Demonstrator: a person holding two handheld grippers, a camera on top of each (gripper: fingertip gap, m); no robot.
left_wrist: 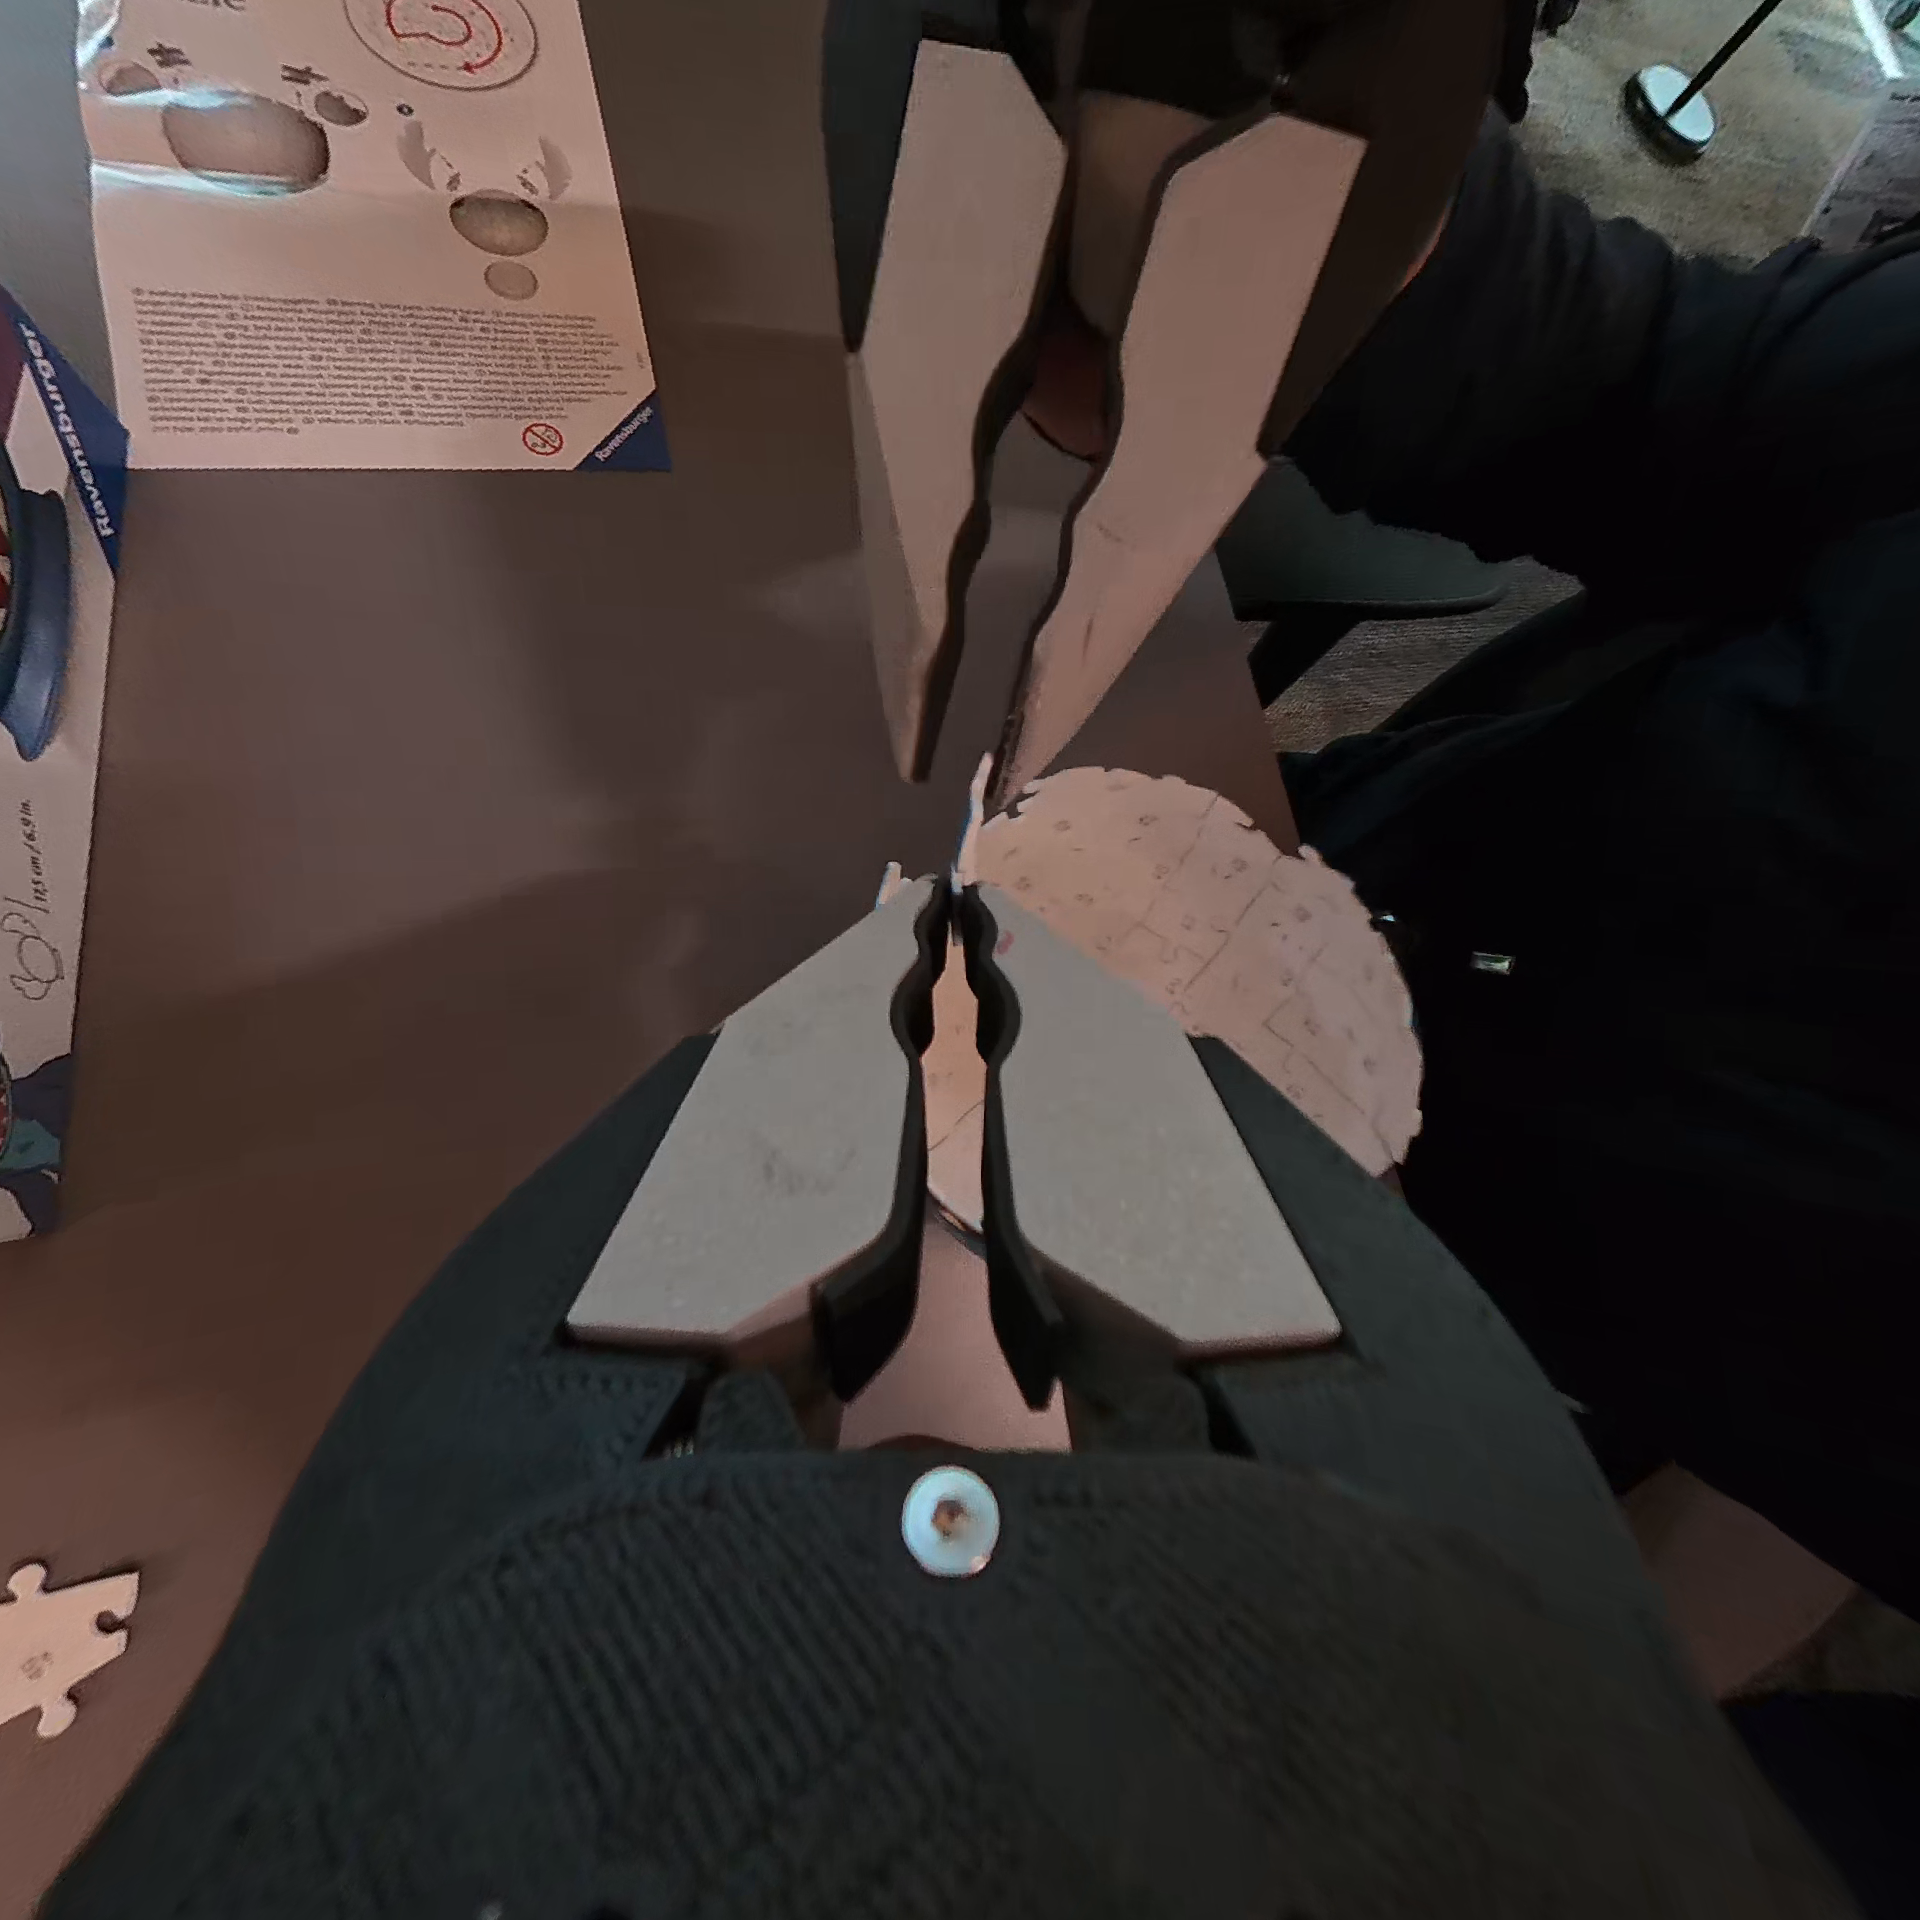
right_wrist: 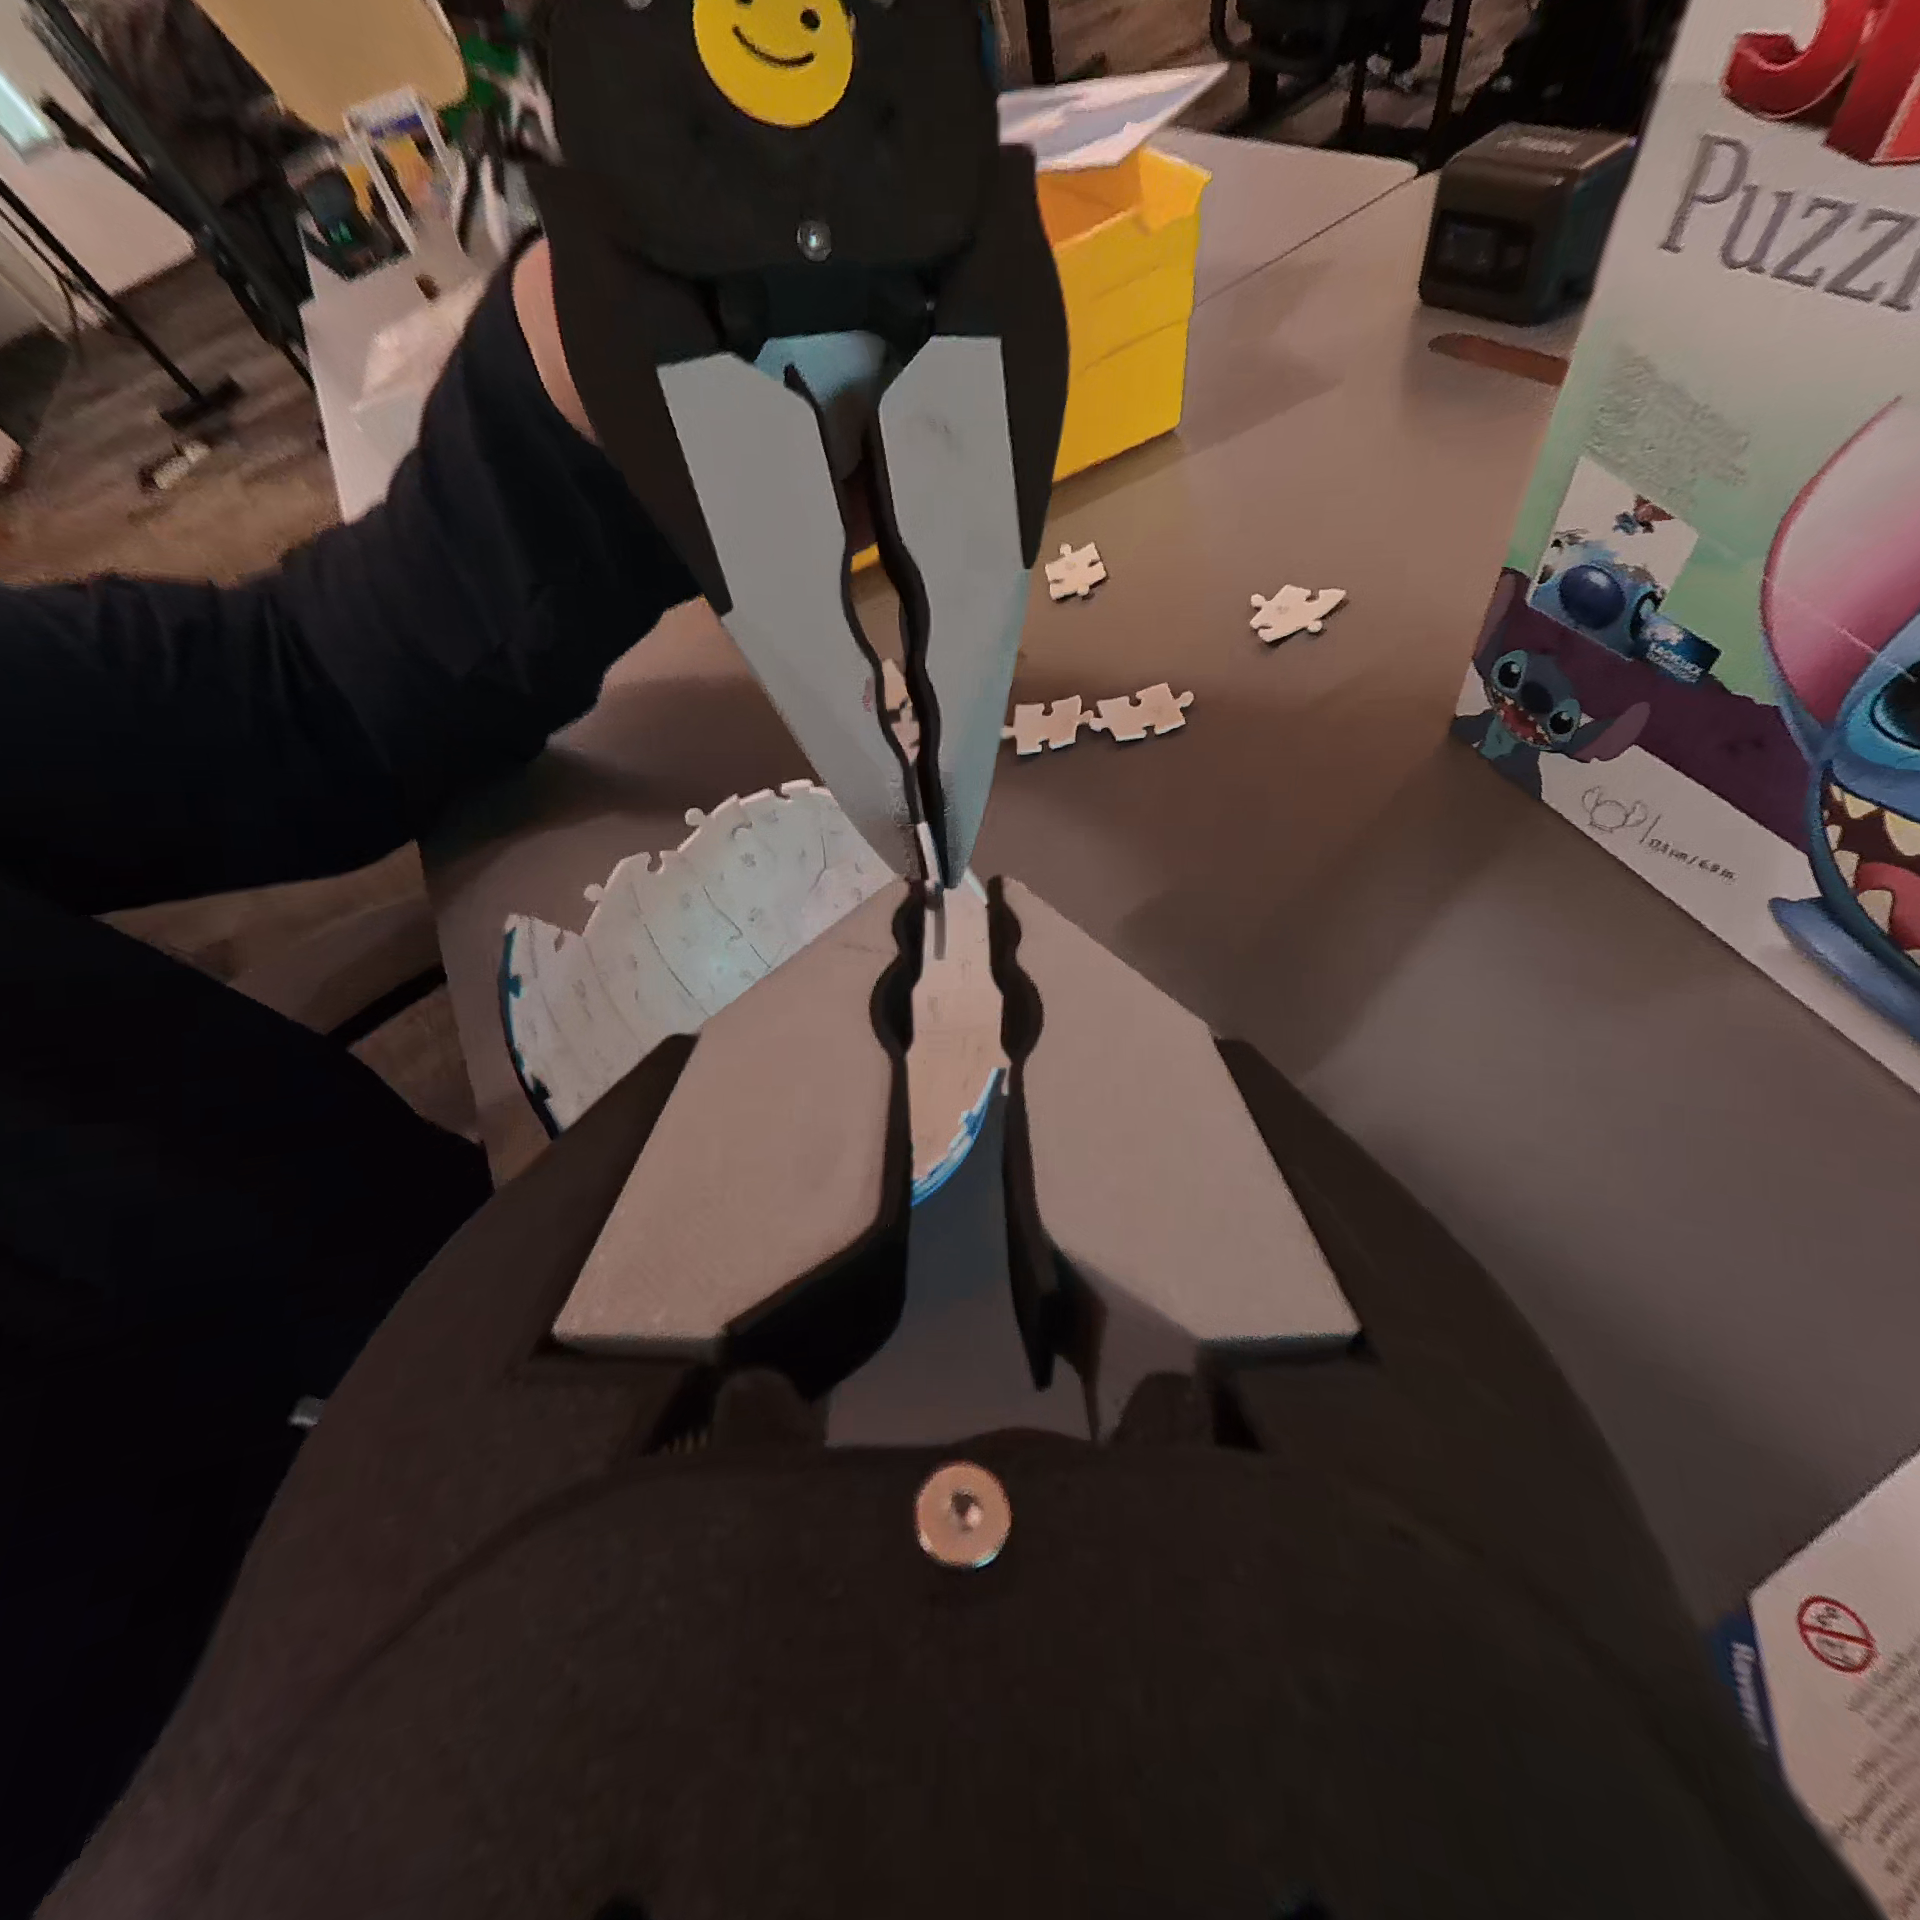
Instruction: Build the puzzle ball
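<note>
Left gripper (left_wrist: pixel 954 896): grey wedge-shaped fingers with wavy black inner edges in a ribbed black body; the tips are pinched together on the rim of the puzzle shell, with a slit left farther back.
Puzzle shell (left_wrist: pixel 1226 935): a curved, partly built dome of interlocked white pieces, inner side showing, with a jagged knobbed rim; in the right wrist view (right_wrist: pixel 675 935) a blue outer edge shows. It is held at the near table edge, just under both grippers' tips.
Right gripper (right_wrist: pixel 954 894): same build; its fingers stand slightly parted at the tips, and a thin white puzzle piece (right_wrist: pixel 940 920), seen edge-on, lies between them against the left finger. Whether the far finger presses it, I cannot tell.
Meeting point: the two grippers face tip to tip above the shell's rim, nearly touching.
Table (left_wrist: pixel 468 831): smooth brown surface, bare beyond the shell; its edge runs close beside the shell, with a dark sleeve (left_wrist: pixel 1610 727) past it.
Loose pieces (right_wrist: pixel 1101 717): flat white knobbed pieces, two of them joined, lying beyond the shell; one more (left_wrist: pixel 57 1652) sits near the left gripper's body.
Instruction sheet (left_wrist: pixel 364 239): flat printed paper, far from the shell.
Puzzle box (right_wrist: pixel 1714 623): glossy printed carton standing upright, well apart from the shell.
Yellow bin (right_wrist: pixel 1122 301): boxy plastic, farthest back.
</note>
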